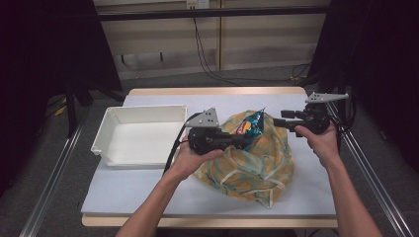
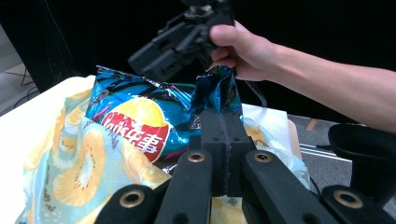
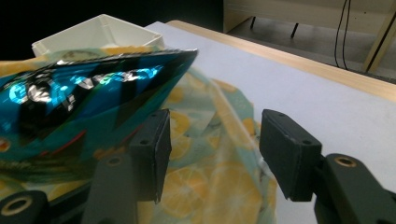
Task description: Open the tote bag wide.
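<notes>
A shiny blue chip bag [image 1: 249, 127] with a red and yellow logo sticks up out of a yellow and pale-blue fruit-print cloth bag [image 1: 252, 165] in the middle of the table. My left gripper [image 1: 245, 140] is shut on the chip bag's crumpled edge [image 2: 217, 91], its jaws pressed together in the left gripper view [image 2: 223, 126]. My right gripper [image 1: 277, 121] hovers just right of the chip bag, above the cloth. Its jaws stand wide open [image 3: 212, 135] with nothing between them; the chip bag's pointed corner [image 3: 177, 58] lies just left of them.
An empty white plastic tray [image 1: 143, 116] stands on the left of the pale mat [image 1: 306, 187], close to the cloth bag. Metal rails run along both sides of the table. Dark curtains hang left and right, and cables lie on the floor behind.
</notes>
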`<state>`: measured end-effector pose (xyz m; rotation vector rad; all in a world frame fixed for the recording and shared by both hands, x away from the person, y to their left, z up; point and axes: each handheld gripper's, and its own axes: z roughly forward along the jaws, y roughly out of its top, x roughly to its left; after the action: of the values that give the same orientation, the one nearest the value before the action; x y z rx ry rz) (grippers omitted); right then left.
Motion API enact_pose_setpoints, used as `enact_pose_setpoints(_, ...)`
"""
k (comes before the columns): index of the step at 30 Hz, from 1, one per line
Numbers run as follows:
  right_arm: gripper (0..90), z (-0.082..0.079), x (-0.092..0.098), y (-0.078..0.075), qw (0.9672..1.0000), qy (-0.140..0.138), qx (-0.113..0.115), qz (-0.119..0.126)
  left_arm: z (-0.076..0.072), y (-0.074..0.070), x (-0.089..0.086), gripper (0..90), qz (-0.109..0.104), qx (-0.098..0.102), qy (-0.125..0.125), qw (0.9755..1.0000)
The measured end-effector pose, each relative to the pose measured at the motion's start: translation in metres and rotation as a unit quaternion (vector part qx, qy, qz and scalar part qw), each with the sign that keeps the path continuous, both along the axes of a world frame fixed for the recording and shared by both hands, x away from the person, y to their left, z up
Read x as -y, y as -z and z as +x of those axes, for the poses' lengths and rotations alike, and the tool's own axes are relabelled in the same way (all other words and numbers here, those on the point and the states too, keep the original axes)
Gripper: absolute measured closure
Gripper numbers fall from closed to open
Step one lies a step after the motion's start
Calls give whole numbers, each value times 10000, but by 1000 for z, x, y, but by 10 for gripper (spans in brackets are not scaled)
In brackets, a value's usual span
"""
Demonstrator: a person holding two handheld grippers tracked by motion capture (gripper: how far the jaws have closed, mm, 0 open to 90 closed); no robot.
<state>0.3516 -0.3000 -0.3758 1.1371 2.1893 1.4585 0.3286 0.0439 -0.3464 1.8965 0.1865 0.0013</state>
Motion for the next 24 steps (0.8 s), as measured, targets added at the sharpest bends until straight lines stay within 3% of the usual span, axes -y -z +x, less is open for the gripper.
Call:
enact_pose_setpoints(7, 435, -22, -7, -4, 9997, -195, 88, -70, 5, -5, 3, 900, 2, -25, -120, 9999)
enact_pose_setpoints(13, 460, -46, -14, -5, 9990, -421, 148, 15, 10, -8, 5, 900, -1, -67, -162, 9998)
enact_pose_setpoints(24, 514, -77, -34, -1, 9959, -895, 88, 116, 20, -17, 13, 900, -38, -77, -296, 9995)
